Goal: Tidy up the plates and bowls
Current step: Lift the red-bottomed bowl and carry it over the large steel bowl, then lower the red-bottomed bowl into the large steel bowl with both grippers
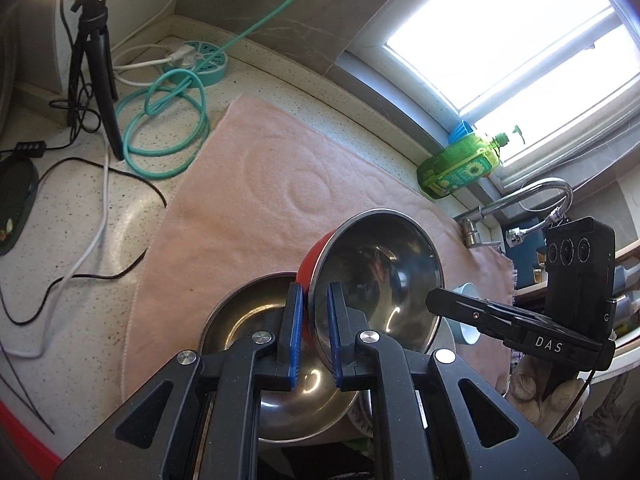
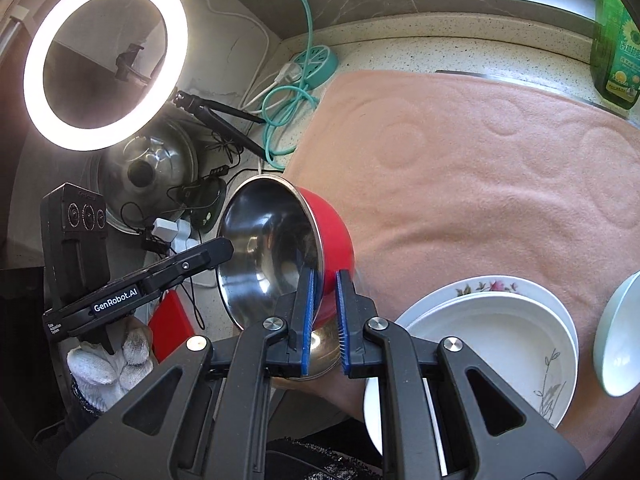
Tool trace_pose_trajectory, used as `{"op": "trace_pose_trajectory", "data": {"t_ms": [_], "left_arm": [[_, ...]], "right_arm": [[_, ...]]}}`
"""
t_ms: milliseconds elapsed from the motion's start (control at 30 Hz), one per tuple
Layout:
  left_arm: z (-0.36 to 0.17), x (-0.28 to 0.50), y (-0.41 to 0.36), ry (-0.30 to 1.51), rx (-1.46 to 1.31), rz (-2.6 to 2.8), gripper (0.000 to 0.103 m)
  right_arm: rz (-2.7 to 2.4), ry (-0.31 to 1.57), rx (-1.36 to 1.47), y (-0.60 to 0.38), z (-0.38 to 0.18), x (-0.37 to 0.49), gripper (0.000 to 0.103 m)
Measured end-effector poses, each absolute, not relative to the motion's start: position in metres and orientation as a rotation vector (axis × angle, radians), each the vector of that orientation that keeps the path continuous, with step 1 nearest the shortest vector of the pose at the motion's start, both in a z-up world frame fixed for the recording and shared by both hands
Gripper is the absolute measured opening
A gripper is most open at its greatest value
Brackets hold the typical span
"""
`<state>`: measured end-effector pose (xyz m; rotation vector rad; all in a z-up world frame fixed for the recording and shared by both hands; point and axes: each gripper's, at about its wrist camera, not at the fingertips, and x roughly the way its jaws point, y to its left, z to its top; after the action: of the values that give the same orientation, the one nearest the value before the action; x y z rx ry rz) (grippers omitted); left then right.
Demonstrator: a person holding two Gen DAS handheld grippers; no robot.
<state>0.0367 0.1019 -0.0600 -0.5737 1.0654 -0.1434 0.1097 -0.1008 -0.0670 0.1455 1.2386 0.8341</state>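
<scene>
Gripping one red bowl (image 1: 372, 276) from opposite sides of its rim, both claws carry it tipped on edge above the pink towel (image 1: 256, 200). The left gripper (image 1: 316, 332) has its blue pads pinched tight on the rim, one pad on the steel inside and one on the red outside; seen from it, the bowl's mouth faces right, toward the right gripper. The right gripper (image 2: 324, 320) is likewise clamped hard on the rim nearest it, and in its view the mouth of the red bowl (image 2: 280, 248) faces left.

With the towel as landmark: the red bowl hangs over the towel's near edge, clear of the cloth. Just below it, at that same edge, sits an upright steel bowl (image 1: 256, 320). Farther right along the near edge lie the stacked white plates (image 2: 496, 344), and beyond them a pale bowl (image 2: 618, 344) at the right end.

What the coming move turns on, as I judge it, is that the steel bowl lies almost straight beneath the claws, its mouth up, while the held bowl's axis runs nearly level. Nesting would need the bowl rolled upright first. Neither hand is clearly nearer.
</scene>
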Motion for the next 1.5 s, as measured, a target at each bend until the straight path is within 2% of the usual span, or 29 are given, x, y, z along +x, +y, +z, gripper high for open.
{"op": "trace_pose_trajectory", "data": {"t_ms": [667,1267,1500], "left_arm": [[-0.09,0.005,0.109,1.15,-0.514,-0.086,0.01],[-0.104,0.01,0.104,1.197,-0.439,-0.058,0.01],[-0.106,0.013,0.103,1.211,-0.427,-0.066,0.01]], "right_arm": [[0.801,1.335,0.041,-0.07,-0.115,0.081,0.011],[0.759,1.319,-0.072,-0.053,-0.12,0.08,0.011],[0.751,1.332,-0.075,-0.052,-0.121,0.08,0.016]]}}
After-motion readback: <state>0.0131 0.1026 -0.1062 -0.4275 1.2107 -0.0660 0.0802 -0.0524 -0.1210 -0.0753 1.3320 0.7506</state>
